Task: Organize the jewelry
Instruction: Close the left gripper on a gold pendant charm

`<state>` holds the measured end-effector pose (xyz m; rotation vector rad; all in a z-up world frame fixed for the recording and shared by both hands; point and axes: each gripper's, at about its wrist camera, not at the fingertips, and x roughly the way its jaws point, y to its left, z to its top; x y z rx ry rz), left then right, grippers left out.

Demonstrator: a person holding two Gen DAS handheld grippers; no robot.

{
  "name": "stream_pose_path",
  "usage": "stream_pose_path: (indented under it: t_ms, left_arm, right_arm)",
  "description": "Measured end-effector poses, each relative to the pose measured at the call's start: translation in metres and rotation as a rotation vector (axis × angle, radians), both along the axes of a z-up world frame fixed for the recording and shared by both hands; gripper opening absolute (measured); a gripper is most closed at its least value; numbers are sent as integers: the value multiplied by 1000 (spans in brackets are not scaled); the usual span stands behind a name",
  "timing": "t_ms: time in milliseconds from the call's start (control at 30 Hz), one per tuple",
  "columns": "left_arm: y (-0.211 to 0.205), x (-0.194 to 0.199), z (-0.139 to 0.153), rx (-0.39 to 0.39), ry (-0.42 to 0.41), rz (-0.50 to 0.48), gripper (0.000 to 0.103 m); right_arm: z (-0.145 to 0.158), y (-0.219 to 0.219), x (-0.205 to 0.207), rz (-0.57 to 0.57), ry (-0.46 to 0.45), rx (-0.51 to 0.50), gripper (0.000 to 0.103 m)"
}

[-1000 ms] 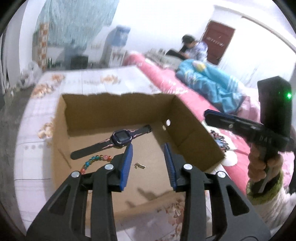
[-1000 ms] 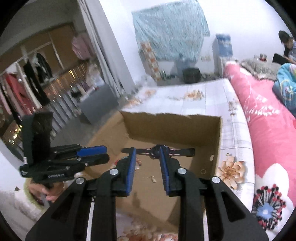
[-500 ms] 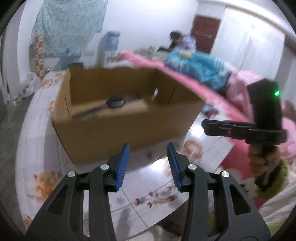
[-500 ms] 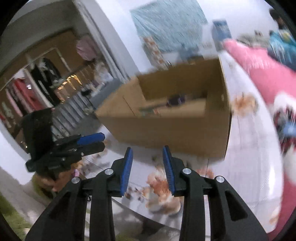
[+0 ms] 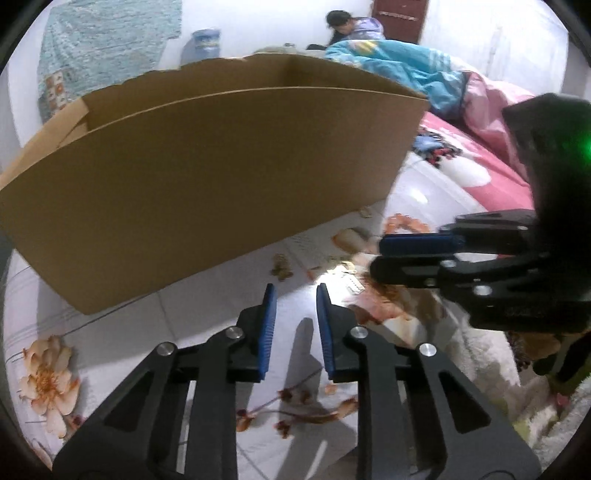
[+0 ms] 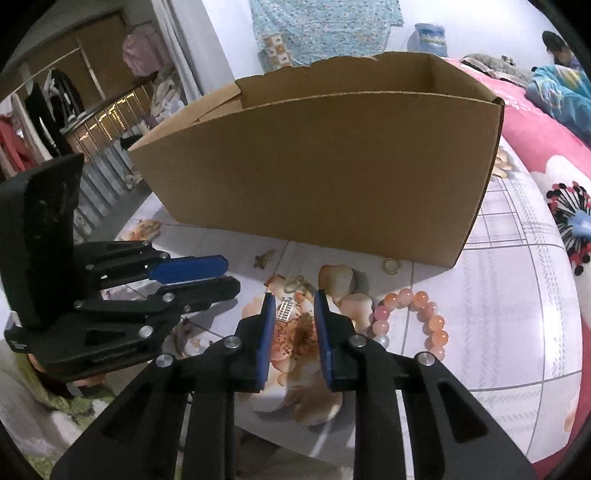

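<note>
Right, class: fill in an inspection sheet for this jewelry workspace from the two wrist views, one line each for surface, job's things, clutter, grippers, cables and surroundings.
Surface: floral sheet over a flat top.
Job's things: cardboard box standing upright, inside hidden from here; pink bead bracelet, ring by the box's foot, small silver clip and a tangled gold piece, all lying in front of the box.
Clutter: nothing seen.
Grippers: left gripper and right gripper low over the sheet, jaws just narrowed, a gap left, nothing between them.
Cables: nothing seen.
Surroundings: pink bedding, blue quilt, hanging clothes, a seated person.
</note>
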<state>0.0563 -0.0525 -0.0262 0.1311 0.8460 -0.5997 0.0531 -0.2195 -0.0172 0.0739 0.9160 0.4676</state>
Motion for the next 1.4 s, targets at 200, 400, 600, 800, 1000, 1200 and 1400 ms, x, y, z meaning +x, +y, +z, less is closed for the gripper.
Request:
stream_pose_path:
  t_ms: [200,400,600,800,1000,1200,1400]
  left_arm:
    - [-21,-5,-6,-21,39,-83,20]
    - [-38,-4,-10,16,23,-94,20]
    - [-54,-7,-9,99,-25,-108,20]
    - [-60,-5,-8,146,-41,-105,14]
    - [-62,-6,-7,180,-49,-112,4]
    - [-55,-9,-7,169,-35,-106,4]
    - [-40,-13,-2,157,-41,-79,4]
  right_arm:
    - [0,-12,4,-39,-5,40,22]
    - [-1,-13,-1,-52,-12,59,22]
    - [-2,-17,-2,-66,-16,61,22]
    - [-1,-18,-4,-70,-26,61,22]
    - [-1,-21,-5,-76,-29,78,22]
    - [0,-22,-6,-76,-34,85,22]
    - [2,-20,-7,-68,-40,81,22]
